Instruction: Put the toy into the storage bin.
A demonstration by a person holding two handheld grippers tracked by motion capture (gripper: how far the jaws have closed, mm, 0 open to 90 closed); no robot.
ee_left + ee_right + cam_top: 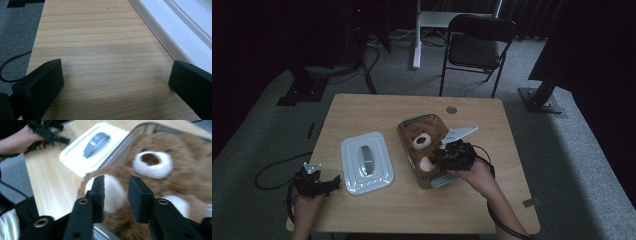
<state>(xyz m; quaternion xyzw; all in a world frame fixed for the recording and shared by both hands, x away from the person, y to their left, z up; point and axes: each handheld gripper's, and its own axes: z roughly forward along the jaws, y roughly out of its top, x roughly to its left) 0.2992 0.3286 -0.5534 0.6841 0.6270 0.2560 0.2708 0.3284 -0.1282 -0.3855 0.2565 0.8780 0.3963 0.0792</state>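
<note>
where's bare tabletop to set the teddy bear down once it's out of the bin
Bare wood runs along the far edge of the table behind the lid, along the right edge beyond the clear bin, and along the near edge. The middle is crowded: lid and bin lie close together, the right gripper over the teddy bear, the left gripper beside the lid.

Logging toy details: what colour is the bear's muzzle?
White, on a brown bear; muzzle clearest in the right gripper view.

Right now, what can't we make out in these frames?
- Bear, high view: its lower body is hidden by the right gripper and the dim light.
- Right gripper, right gripper view: motion blur hides whether the jaws touch the bear's paw.
- Lid, left gripper view: cut off by the frame's right edge.
- Box: its clear walls are faint in the high view.
</note>
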